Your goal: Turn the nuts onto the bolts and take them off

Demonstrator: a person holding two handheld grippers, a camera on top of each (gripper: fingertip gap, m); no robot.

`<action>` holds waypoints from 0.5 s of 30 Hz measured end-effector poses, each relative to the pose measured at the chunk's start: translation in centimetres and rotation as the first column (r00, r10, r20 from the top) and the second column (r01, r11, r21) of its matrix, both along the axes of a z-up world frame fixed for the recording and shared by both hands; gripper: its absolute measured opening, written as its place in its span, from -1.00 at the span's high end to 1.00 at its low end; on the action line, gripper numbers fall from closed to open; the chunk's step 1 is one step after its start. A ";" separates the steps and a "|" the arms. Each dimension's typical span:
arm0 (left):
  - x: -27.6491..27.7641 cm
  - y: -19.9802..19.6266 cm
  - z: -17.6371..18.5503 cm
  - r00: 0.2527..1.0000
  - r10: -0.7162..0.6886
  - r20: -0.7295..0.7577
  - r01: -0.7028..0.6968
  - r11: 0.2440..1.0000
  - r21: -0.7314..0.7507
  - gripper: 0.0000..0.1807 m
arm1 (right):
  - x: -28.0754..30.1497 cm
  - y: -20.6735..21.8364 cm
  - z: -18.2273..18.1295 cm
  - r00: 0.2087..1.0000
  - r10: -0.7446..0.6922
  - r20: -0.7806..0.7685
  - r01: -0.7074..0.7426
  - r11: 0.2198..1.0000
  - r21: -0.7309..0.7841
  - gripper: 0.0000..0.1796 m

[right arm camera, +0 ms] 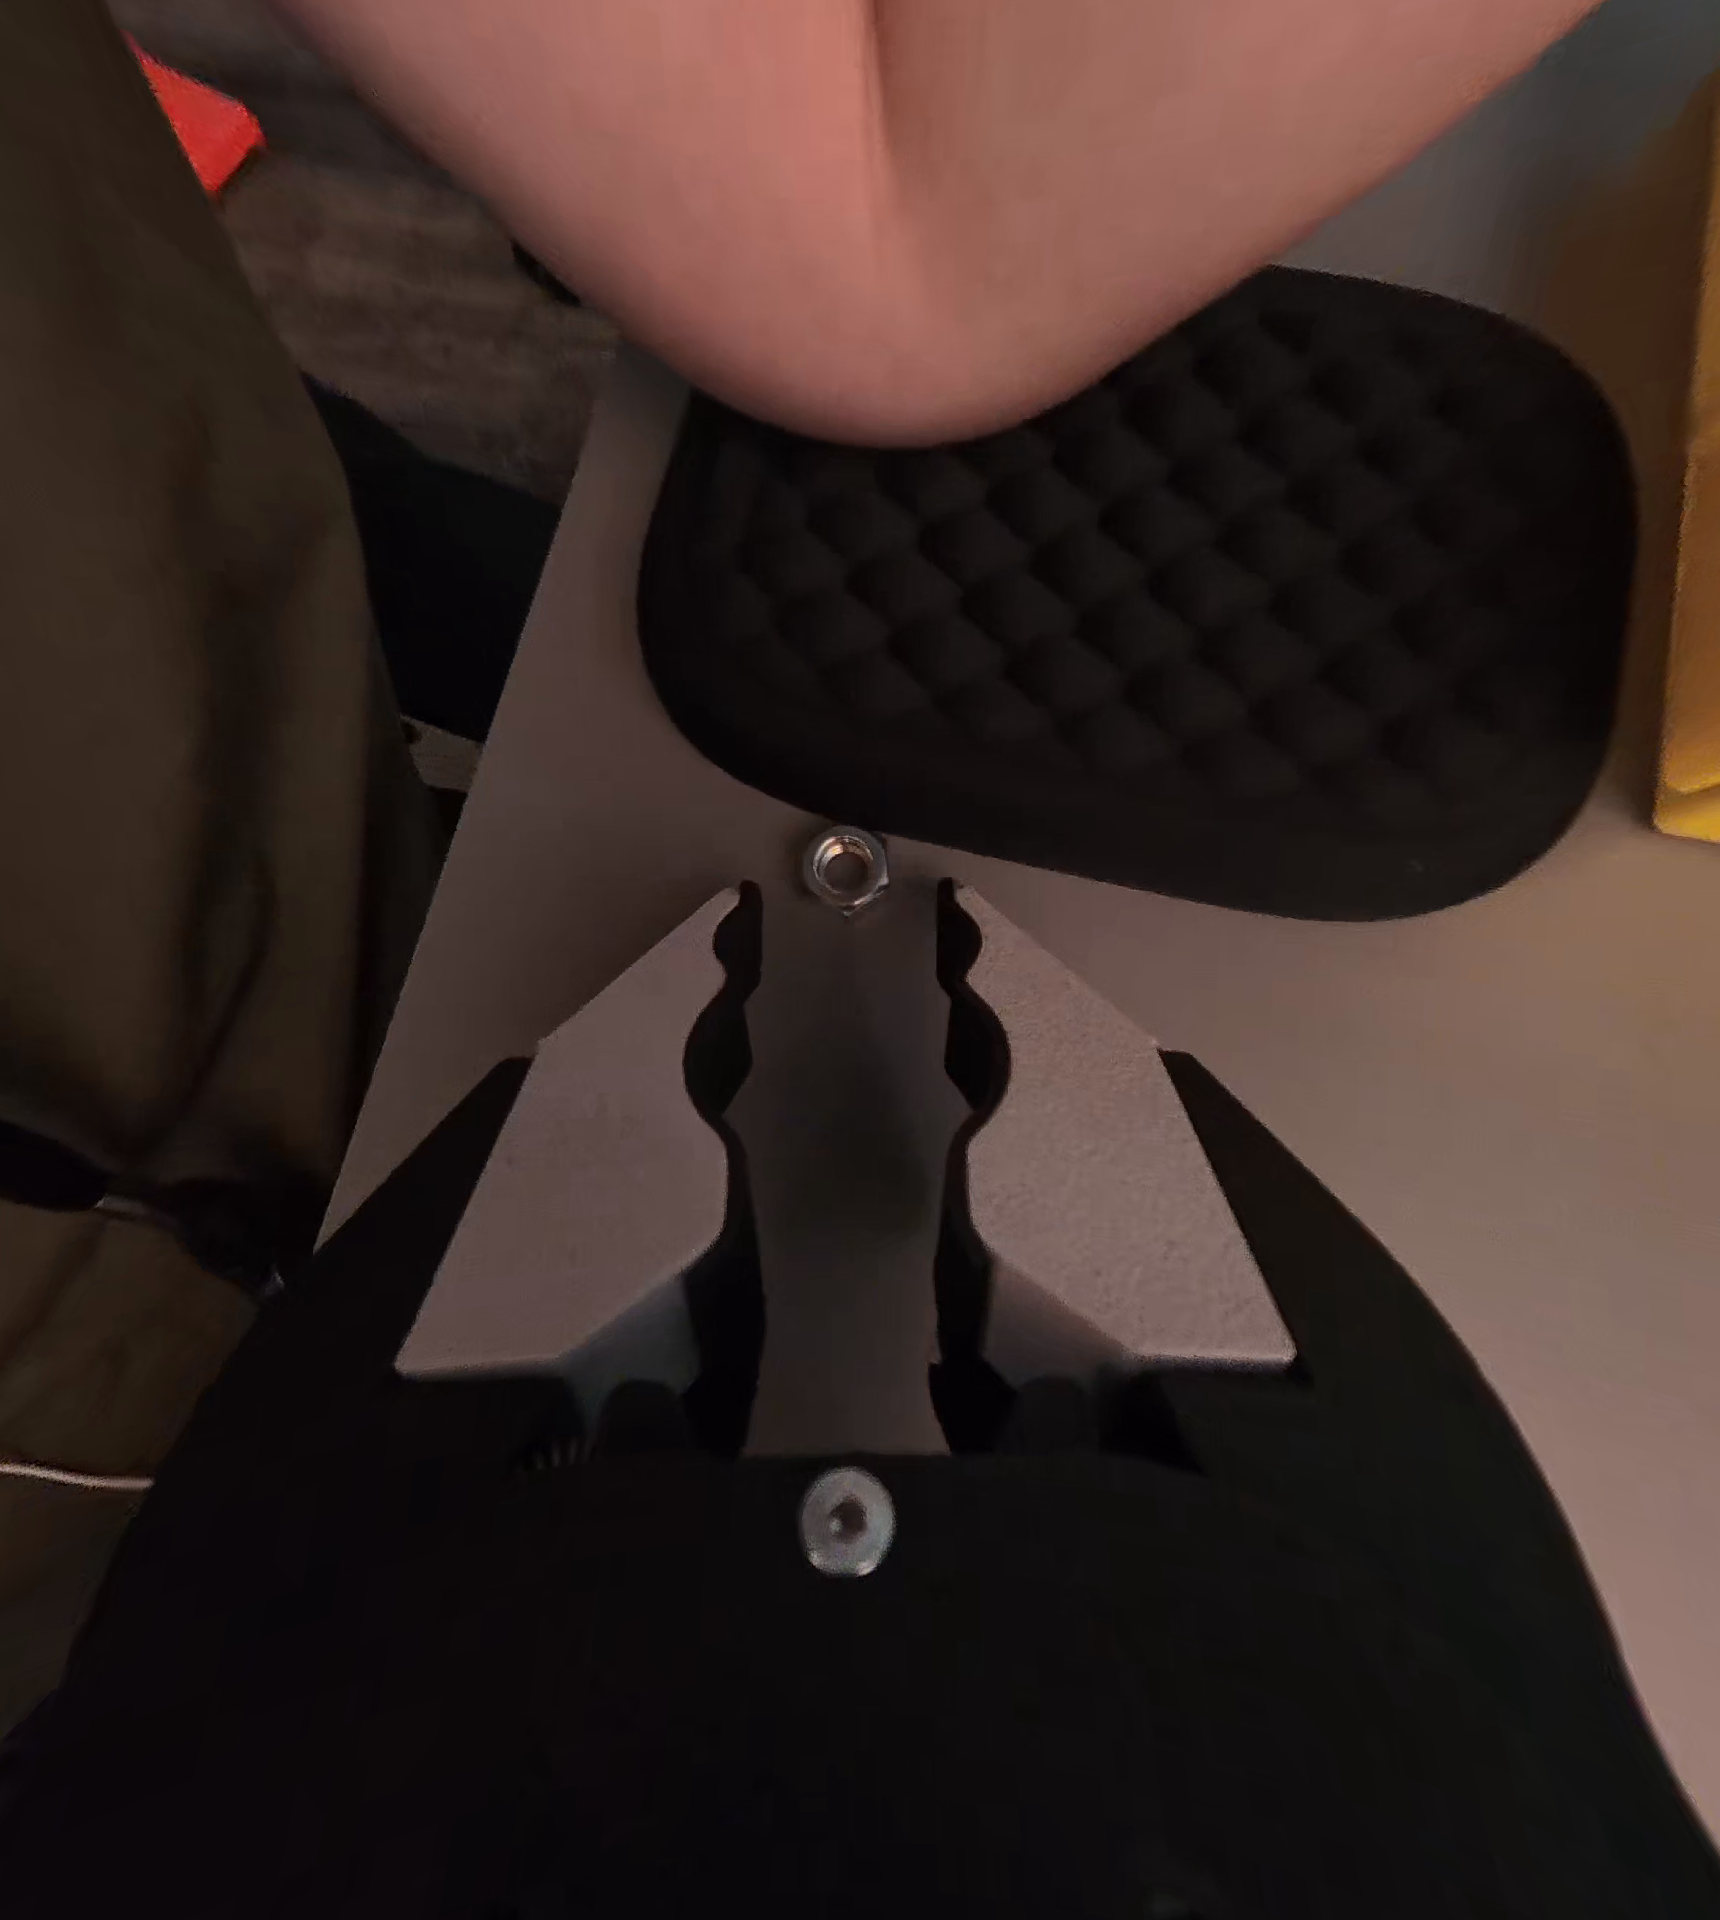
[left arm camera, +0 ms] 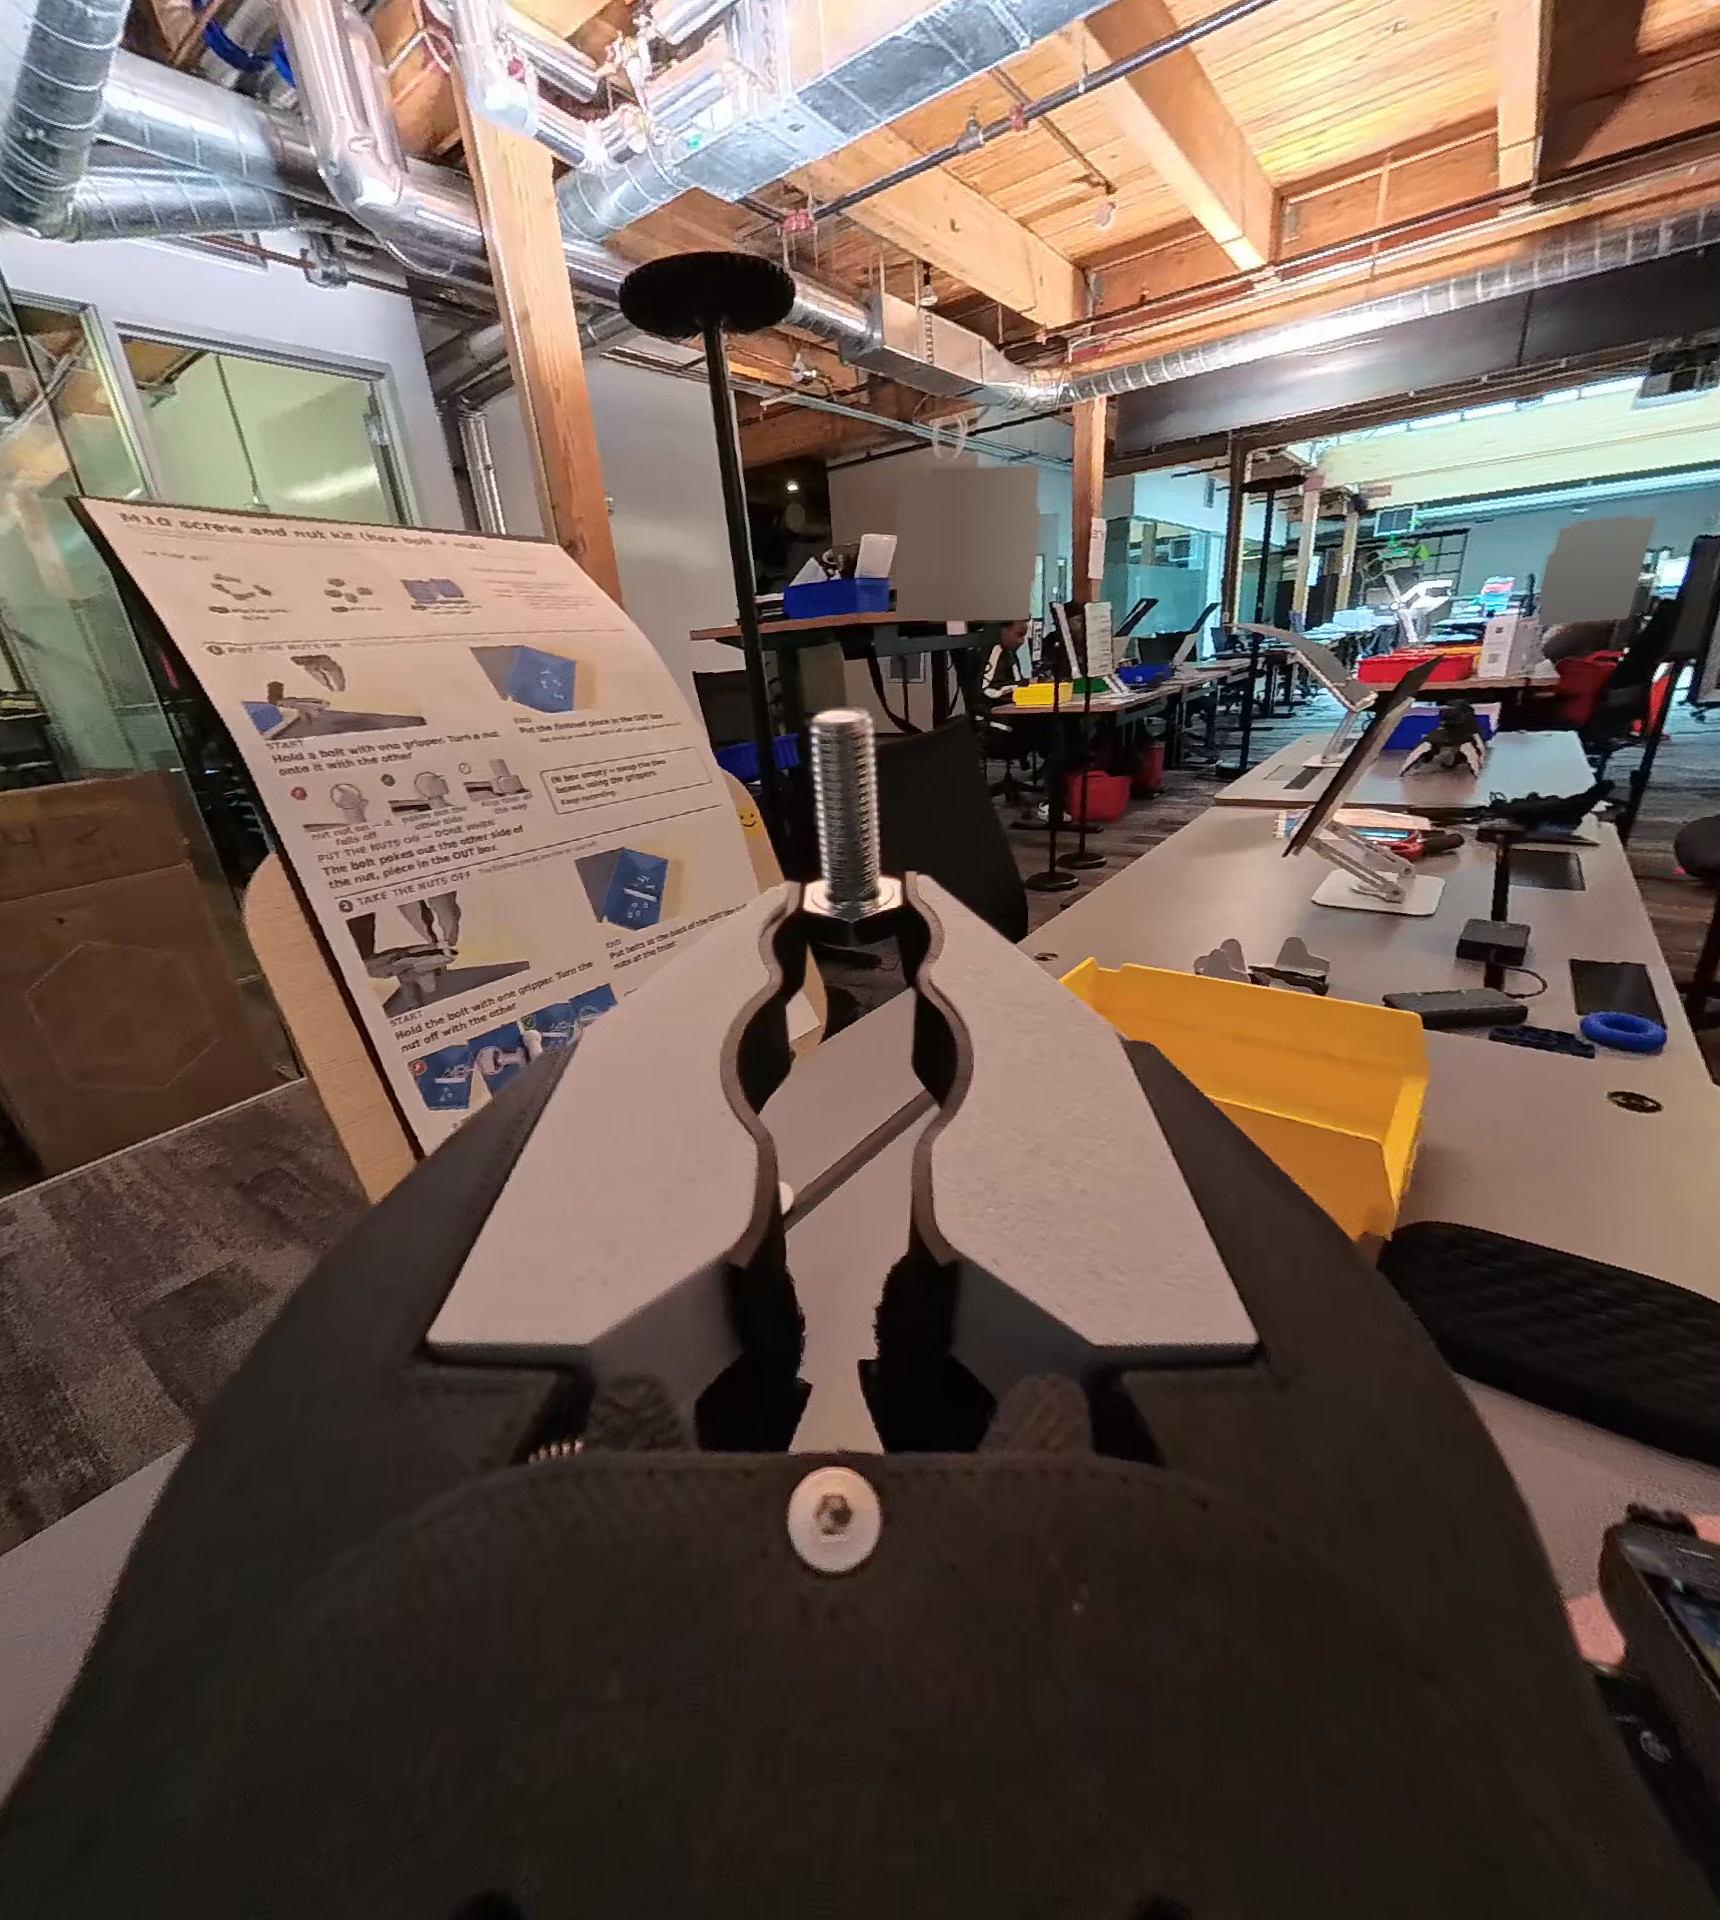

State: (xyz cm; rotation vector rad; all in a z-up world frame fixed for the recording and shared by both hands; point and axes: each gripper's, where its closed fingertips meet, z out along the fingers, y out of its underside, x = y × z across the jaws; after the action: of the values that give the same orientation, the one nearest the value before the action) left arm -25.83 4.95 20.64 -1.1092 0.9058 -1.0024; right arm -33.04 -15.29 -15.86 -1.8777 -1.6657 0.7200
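- Left wrist view: my left gripper [left arm camera: 848, 914] clamps the hex head of a silver bolt [left arm camera: 843, 800], its threaded shank standing upright and bare above the tips. Only here do I see the yellow bin [left arm camera: 1282, 1070] and instruction sheet [left arm camera: 440, 790].
- Right wrist view: my right gripper [right arm camera: 848, 902] is spread wide and empty over the grey table [right arm camera: 1303, 1091]. A silver hex nut [right arm camera: 843, 860] lies flat just past the tips, beside the black foam pad [right arm camera: 1147, 592].

Silver threaded bolt [left arm camera: 843, 800] stands upright, thread up; small silver hex nut [right arm camera: 843, 868] lies flat, hole upward.

Nut [right arm camera: 843, 871] ahead of parted right tongs [right arm camera: 848, 902]; foam pad [right arm camera: 1199, 623] just beyond.
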 end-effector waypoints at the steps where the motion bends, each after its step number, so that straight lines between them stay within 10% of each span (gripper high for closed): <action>1: -0.1 -0.2 0.0 1.000 -0.009 -0.002 0.009 1.000 -0.002 0.82 | 0.0 0.0 -0.1 1.000 0.009 0.030 -0.009 1.000 0.003 0.64; 15: -0.5 -2.0 0.7 0.987 -0.155 0.038 0.156 0.987 -0.031 0.83 | -0.7 0.1 -0.4 0.908 0.193 0.372 -0.208 0.978 0.002 0.81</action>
State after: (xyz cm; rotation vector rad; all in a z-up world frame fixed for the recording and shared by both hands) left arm -26.34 2.96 21.29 -1.0574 0.9614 -1.1657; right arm -33.77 -15.22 -16.30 -1.9184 -2.1168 0.4172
